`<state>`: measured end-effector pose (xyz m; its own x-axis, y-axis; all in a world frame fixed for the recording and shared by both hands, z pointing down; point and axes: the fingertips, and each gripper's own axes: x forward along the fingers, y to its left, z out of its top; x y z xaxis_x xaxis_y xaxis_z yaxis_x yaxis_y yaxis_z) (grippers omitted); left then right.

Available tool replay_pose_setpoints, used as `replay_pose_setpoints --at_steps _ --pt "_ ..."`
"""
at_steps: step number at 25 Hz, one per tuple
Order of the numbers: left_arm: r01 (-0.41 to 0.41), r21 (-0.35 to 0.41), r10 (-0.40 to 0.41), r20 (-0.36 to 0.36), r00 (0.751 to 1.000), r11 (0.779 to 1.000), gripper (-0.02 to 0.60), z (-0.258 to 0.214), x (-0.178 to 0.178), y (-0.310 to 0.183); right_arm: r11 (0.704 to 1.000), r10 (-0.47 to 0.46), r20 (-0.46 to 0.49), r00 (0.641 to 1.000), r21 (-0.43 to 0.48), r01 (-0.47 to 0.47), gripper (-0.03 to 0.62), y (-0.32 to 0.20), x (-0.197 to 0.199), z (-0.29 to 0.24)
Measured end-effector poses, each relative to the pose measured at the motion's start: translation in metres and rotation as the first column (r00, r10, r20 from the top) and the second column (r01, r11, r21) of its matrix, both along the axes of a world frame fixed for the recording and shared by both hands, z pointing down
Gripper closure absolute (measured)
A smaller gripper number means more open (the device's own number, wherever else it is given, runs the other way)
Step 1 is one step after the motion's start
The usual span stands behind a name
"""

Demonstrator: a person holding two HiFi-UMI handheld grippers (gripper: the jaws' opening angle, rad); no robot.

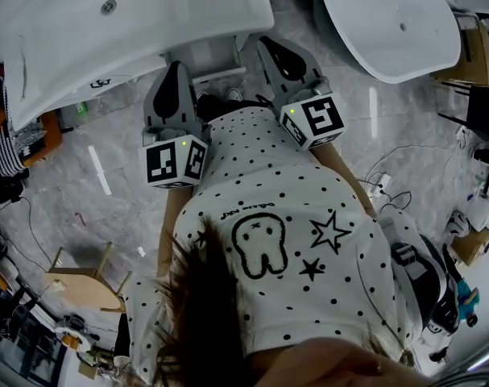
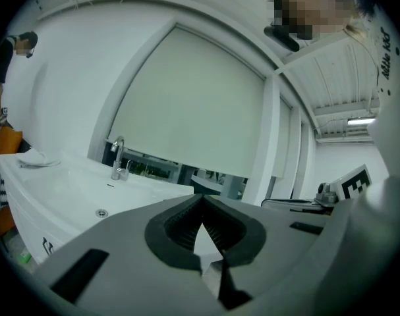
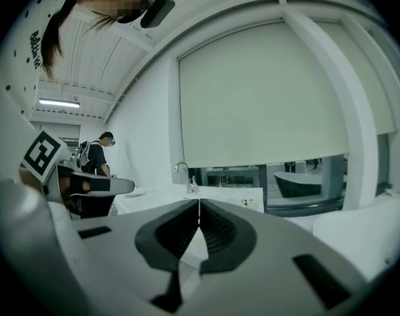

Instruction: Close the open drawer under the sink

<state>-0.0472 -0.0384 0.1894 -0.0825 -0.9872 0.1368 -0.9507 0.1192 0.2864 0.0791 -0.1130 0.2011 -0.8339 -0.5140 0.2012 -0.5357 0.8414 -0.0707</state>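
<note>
In the head view a white sink (image 1: 147,18) with a round drain sits at the upper left. Below its front edge a white box-like part (image 1: 216,59), perhaps the drawer, shows between my two grippers. My left gripper (image 1: 177,65) and right gripper (image 1: 270,43) are held close to the dotted shirt (image 1: 268,208), side by side and pointing toward the sink. The left gripper (image 2: 201,199) is shut with nothing between its pads. The right gripper (image 3: 199,201) is shut and empty too. The faucet (image 2: 118,158) and basin lie ahead on the left in the left gripper view.
A second white basin (image 1: 389,22) stands at the upper right. A wooden stool (image 1: 87,285), cables (image 1: 389,184) and clutter lie on the marble floor. Beyond the sink counter another person (image 3: 101,151) stands, and a dark tub (image 3: 305,180) shows behind glass.
</note>
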Motion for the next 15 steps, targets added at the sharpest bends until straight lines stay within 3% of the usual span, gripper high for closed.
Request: replay_pose_setpoints --at_steps 12,15 --pt "-0.002 -0.011 0.002 -0.010 1.000 1.000 0.575 0.004 0.002 -0.001 1.000 0.009 0.012 1.000 -0.012 -0.009 0.579 -0.002 0.006 0.002" --pt "-0.008 -0.056 0.007 -0.027 1.000 0.998 0.575 0.017 -0.011 -0.001 1.000 0.002 0.007 1.000 -0.014 -0.001 0.579 0.001 0.001 0.005"
